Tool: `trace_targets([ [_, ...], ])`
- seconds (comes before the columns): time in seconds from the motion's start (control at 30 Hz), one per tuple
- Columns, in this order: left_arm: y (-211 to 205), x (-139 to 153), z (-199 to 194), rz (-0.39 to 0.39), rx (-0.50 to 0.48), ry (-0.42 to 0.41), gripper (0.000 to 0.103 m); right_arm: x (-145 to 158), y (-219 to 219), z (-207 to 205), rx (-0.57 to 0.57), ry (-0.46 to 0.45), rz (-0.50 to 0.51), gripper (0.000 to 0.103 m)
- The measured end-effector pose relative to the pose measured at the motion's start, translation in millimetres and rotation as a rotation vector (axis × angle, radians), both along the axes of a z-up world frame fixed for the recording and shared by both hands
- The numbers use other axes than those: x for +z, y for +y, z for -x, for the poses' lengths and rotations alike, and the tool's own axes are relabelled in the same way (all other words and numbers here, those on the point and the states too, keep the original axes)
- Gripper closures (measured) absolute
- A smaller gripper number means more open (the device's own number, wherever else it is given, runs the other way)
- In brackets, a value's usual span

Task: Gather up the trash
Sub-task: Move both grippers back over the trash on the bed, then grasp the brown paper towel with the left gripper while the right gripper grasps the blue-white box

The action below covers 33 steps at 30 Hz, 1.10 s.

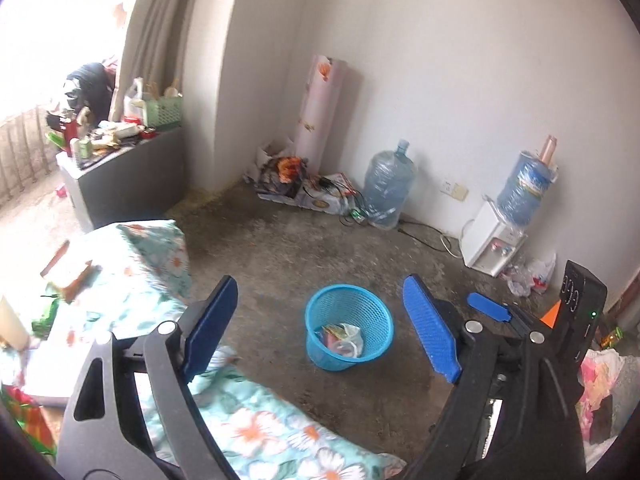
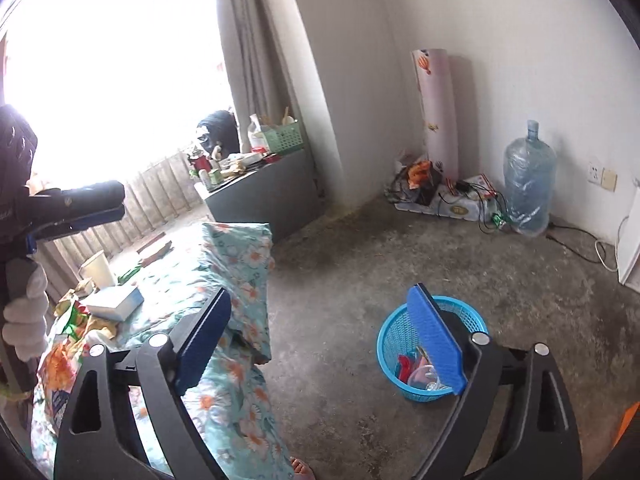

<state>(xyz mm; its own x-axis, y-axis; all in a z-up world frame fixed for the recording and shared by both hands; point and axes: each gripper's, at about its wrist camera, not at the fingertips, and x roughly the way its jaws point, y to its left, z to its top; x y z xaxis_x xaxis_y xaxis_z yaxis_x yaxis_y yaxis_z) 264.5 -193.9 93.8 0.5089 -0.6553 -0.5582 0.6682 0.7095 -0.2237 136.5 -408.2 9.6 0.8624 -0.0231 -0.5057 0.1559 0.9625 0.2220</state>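
Observation:
A blue mesh waste basket (image 1: pixel 349 326) stands on the concrete floor and holds wrappers and a plastic bag (image 1: pixel 344 338). It also shows in the right wrist view (image 2: pixel 430 354). My left gripper (image 1: pixel 320 334) is open and empty, held above the basket. My right gripper (image 2: pixel 320 336) is open and empty, its right finger in front of the basket. The right gripper also shows at the right of the left wrist view (image 1: pixel 490 306). Wrappers (image 2: pixel 74 316) and a white box (image 2: pixel 116 300) lie on the floral quilt (image 2: pixel 236 280) at left.
A bed with the floral quilt (image 1: pixel 160 256) fills the left. A grey cabinet (image 2: pixel 260 196) with clutter stands by the window. A water jug (image 2: pixel 528 184), a rolled mat (image 2: pixel 436 116), a box of cables (image 1: pixel 304 184) and a water dispenser (image 1: pixel 492 248) line the wall.

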Motion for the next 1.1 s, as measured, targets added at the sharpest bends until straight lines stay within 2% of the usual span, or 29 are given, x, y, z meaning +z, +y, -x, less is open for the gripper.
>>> trace_targets([
  [0.17, 110, 36, 9, 0.087, 0.172, -0.021, 0.022, 27, 40, 2, 0.130, -0.045, -0.035, 0.013],
  [0.27, 176, 48, 18, 0.154, 0.279, -0.011, 0.021, 35, 61, -3, 0.197, -0.041, -0.074, 0.013],
  [0.37, 228, 44, 27, 0.188, 0.351, 0.009, 0.021, 38, 82, -14, 0.261, -0.013, -0.101, 0.013],
  [0.5, 270, 19, 32, 0.163, 0.392, 0.062, 0.021, 38, 111, -28, 0.346, 0.027, -0.163, 0.013],
  [0.63, 295, -10, 25, 0.148, 0.412, 0.124, 0.021, 34, 135, -41, 0.402, 0.070, -0.187, 0.013],
  [0.73, 303, -35, 13, 0.121, 0.407, 0.200, 0.021, 28, 150, -56, 0.440, 0.108, -0.224, 0.013],
  [0.87, 297, -66, -10, 0.011, 0.371, 0.295, 0.026, 12, 162, -82, 0.465, 0.173, -0.303, 0.013],
  [1.0, 285, -96, -34, -0.080, 0.321, 0.383, 0.031, -12, 170, -118, 0.495, 0.271, -0.447, 0.013],
  [1.1, 274, -110, -51, -0.136, 0.280, 0.418, 0.033, -29, 178, -147, 0.504, 0.345, -0.537, 0.013],
])
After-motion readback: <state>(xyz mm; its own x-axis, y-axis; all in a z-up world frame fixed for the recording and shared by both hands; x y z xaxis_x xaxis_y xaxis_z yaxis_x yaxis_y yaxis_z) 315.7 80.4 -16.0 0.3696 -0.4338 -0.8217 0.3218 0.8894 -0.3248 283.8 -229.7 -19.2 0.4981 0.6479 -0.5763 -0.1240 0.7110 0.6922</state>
